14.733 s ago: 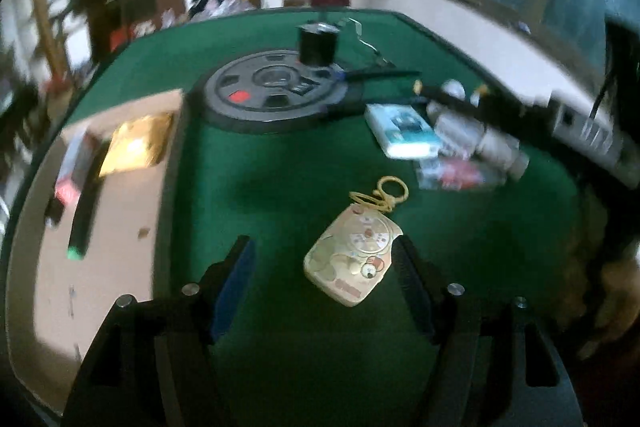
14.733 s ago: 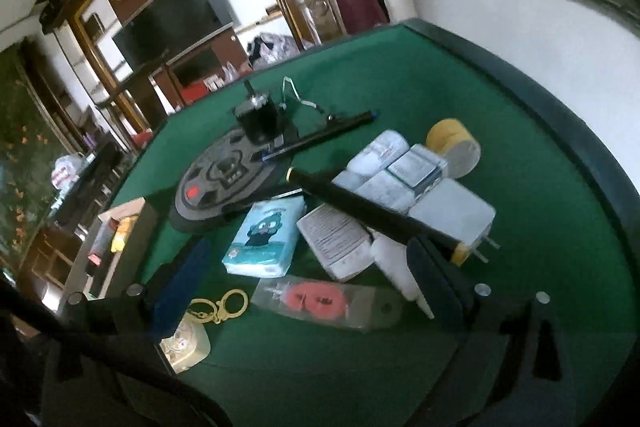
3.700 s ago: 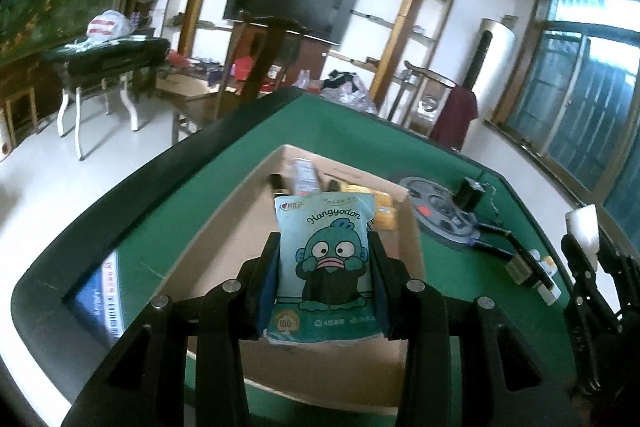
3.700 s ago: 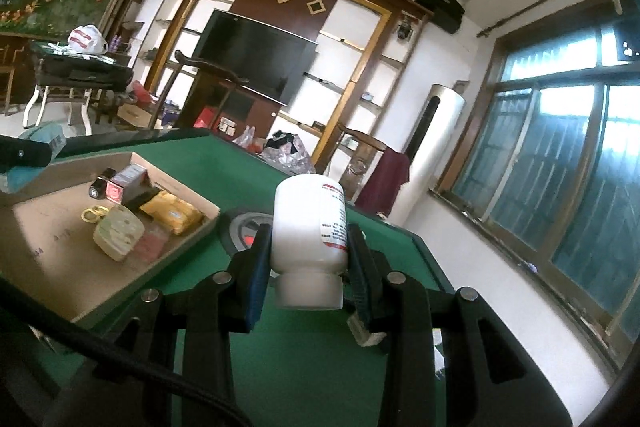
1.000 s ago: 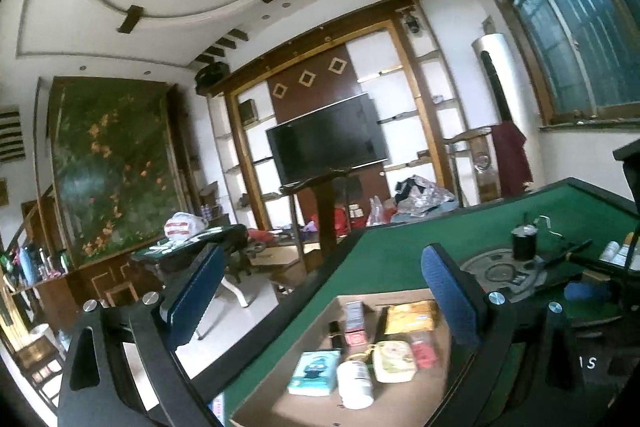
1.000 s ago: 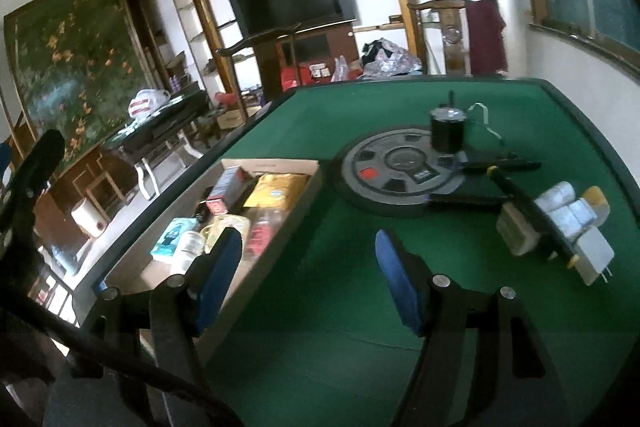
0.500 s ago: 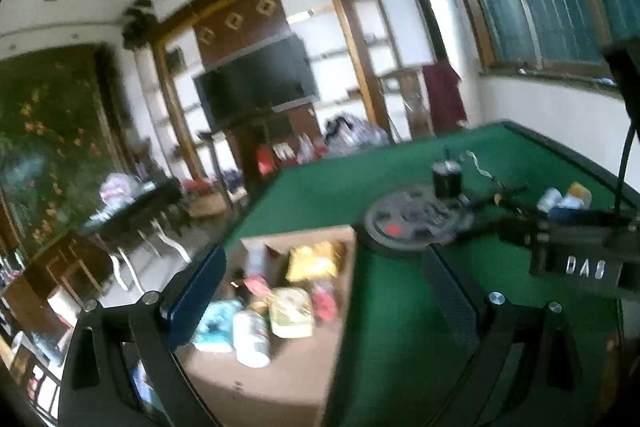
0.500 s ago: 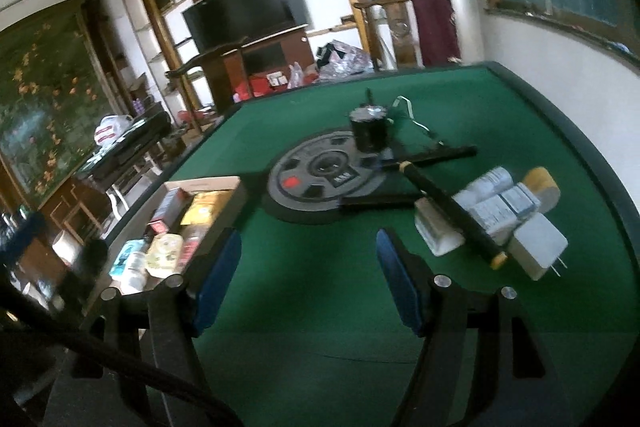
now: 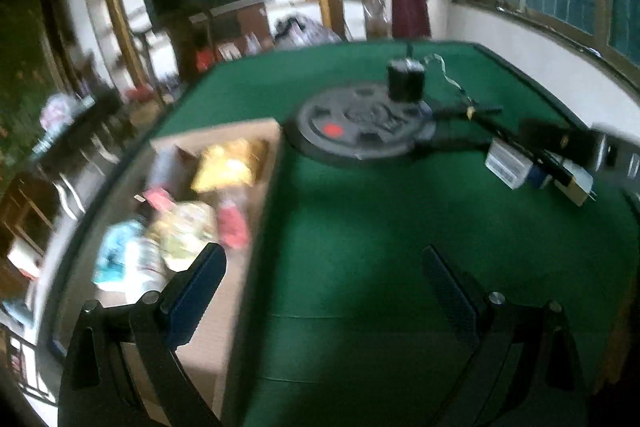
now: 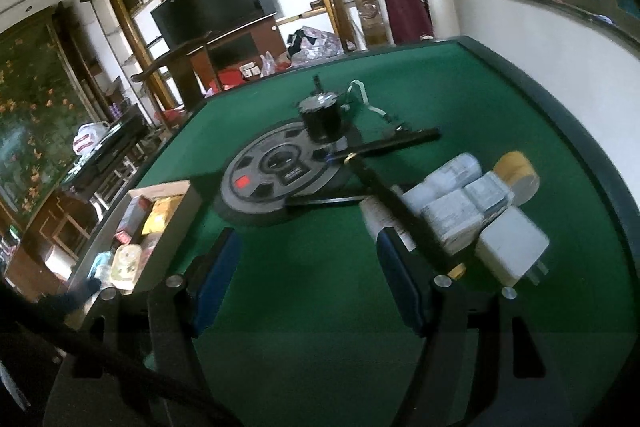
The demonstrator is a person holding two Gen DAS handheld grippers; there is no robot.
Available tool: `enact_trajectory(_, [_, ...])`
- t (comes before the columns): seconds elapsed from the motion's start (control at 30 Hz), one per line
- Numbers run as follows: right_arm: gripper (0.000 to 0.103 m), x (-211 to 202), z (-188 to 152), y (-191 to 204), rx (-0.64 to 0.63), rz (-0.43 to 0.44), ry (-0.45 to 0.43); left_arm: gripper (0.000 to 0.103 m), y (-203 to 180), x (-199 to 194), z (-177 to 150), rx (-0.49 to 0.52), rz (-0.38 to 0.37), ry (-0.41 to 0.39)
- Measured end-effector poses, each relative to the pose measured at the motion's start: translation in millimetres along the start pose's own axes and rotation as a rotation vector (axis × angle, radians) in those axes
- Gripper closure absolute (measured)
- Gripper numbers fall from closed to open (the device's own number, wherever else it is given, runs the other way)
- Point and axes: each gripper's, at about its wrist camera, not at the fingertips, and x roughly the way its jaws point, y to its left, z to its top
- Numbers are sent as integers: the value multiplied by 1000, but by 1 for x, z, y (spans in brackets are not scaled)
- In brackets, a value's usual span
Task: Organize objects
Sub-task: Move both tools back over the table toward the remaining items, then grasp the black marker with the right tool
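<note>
Both grippers are open and empty above the green table. My left gripper [image 9: 320,283] hangs over the felt beside the cardboard box [image 9: 236,307], which holds a yellow packet [image 9: 228,167], a blue tissue pack [image 9: 114,255], a white bottle [image 9: 144,267] and a cream toy [image 9: 188,227]. My right gripper [image 10: 308,271] is over the felt, left of a cluster of white bottles and boxes [image 10: 456,203], a white plug adapter [image 10: 512,251] and a yellow roll [image 10: 516,171]. The box also shows at the left in the right wrist view [image 10: 164,223].
A round black weight plate [image 10: 280,183] with a black cylinder [image 10: 320,119] on it sits mid-table. Black rods [image 10: 396,143] cross between the plate and the white items. The table's dark rim [image 10: 560,115] curves along the right, by the wall.
Both grippers have tilted down and moved in toward the table and the right-hand cluster. The left view is blurred by motion. Both stay open and empty.
</note>
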Motion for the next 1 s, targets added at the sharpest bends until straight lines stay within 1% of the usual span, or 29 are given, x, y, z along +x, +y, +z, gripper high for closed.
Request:
enact_trajectory(0.07, [33,0,10,-10,18,-9,2,7,-5,8,-1,-15,-60,39])
enact_trajectory(0.1, [33,0,17,-17,31,-16,4,7,-7,10,-1,-16,-81,47])
enact_trajectory(0.2, [33,4,38,-36,55,-59,16,7,-16,17,-1,-1,-140,63])
enact_trajectory(0.33, [33,18,54,-52,68,-100,55,7,-22,30,-4,20,-212,111])
enact_trajectory(0.43, [33,33,61,-55,80,-79,100,7,-20,43,-8,-3,-251,169])
enact_trajectory(0.47, [33,38,63,-54,82,-65,116,7,-19,46,-10,-12,-259,186])
enact_trajectory(0.5, [33,43,63,-53,81,-55,128,7,-18,44,-9,-13,-263,173])
enact_trajectory(0.57, [33,56,64,-48,73,-50,169,7,-18,44,-10,-15,-275,175])
enact_trajectory(0.67, [33,74,60,-35,0,-92,222,2,-23,45,-12,17,-270,184])
enact_trajectory(0.73, [34,82,56,-27,-61,-124,247,2,-29,46,-12,51,-243,191])
enact_trajectory(0.83, [34,91,49,-20,-119,-158,275,2,-30,48,-12,64,-231,195])
enact_trajectory(0.87, [35,94,47,-18,-132,-168,288,2,-29,48,-12,62,-233,195])
enact_trajectory(0.9, [44,97,45,-16,-147,-177,301,2,-29,47,-12,60,-237,194])
enact_trajectory(0.93, [58,100,43,-15,-158,-182,313,2,-28,47,-12,58,-239,193])
enact_trajectory(0.97, [64,101,41,-14,-169,-192,322,2,-27,47,-12,57,-240,193])
enact_trajectory(1.0, [73,102,39,-13,-176,-200,326,2,-28,47,-13,58,-239,193])
